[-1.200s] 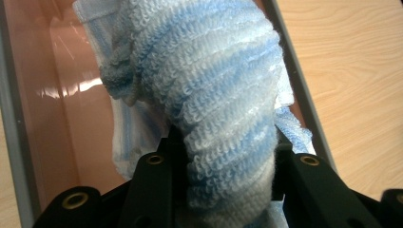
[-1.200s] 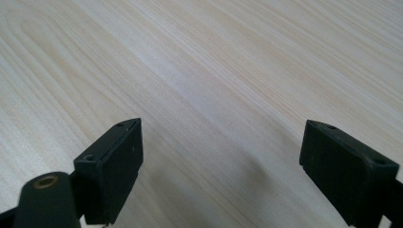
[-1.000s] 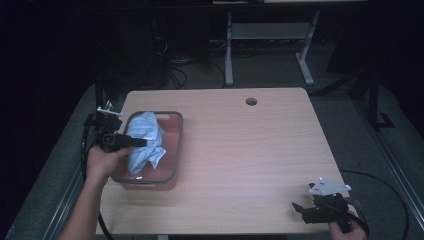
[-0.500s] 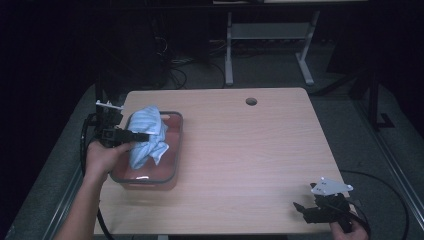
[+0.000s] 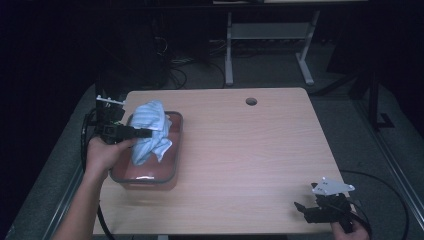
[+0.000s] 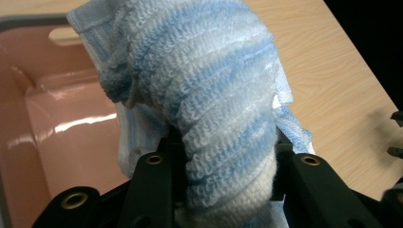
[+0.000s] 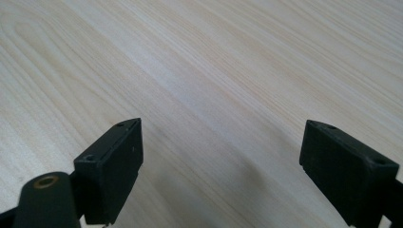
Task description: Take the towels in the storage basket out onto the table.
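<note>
While the left tongs were clamped on the towel, which hung straight down into the tub, the right tongs gaped empty well across the worktop

- Our left gripper is matt black, with brass-ringed screw holes along its jaw arms (plainest in the left gripper view) and a black cable looping from its rear.
- Our right gripper is also black, topped by a pale grey three-cornered plate; its pads are blocky, and a cable trails off.
- Our forearms are bare, no sleeves.
</note>
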The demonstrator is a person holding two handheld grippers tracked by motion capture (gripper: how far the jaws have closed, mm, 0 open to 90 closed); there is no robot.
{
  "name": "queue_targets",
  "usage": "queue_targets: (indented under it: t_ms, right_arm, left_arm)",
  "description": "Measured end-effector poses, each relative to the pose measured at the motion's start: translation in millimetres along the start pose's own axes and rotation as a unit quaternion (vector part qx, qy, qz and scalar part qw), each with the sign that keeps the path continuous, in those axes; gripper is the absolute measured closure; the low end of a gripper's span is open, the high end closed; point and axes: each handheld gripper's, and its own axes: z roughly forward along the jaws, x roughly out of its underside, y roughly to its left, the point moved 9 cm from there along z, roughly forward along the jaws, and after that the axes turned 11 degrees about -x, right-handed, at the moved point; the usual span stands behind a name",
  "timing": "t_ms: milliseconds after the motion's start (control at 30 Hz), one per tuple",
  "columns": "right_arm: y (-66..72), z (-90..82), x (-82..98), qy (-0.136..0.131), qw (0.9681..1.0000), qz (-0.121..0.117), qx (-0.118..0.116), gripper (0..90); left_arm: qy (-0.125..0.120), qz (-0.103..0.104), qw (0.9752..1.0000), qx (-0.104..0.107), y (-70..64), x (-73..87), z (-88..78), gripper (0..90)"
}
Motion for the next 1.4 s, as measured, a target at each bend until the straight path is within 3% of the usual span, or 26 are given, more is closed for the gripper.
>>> queue_targets:
  t_ms: [833, 1400]
  right_arm:
    - [-1.9, -1.8, 0.4, -0.005, 1.0, 0.001, 0.002, 13.9]
    - [-2.7, -3.1, 1.0, -0.007, 1.0, 0.004, 0.003, 13.9]
  left_arm:
    - [-0.023, 0.042, 0.9976, 0.05, -53.3, -26.9, -6.2, 64.1]
    - [-0.017, 0.063, 0.9949, 0.078, -87.0, -33.4, 7.5, 64.1]
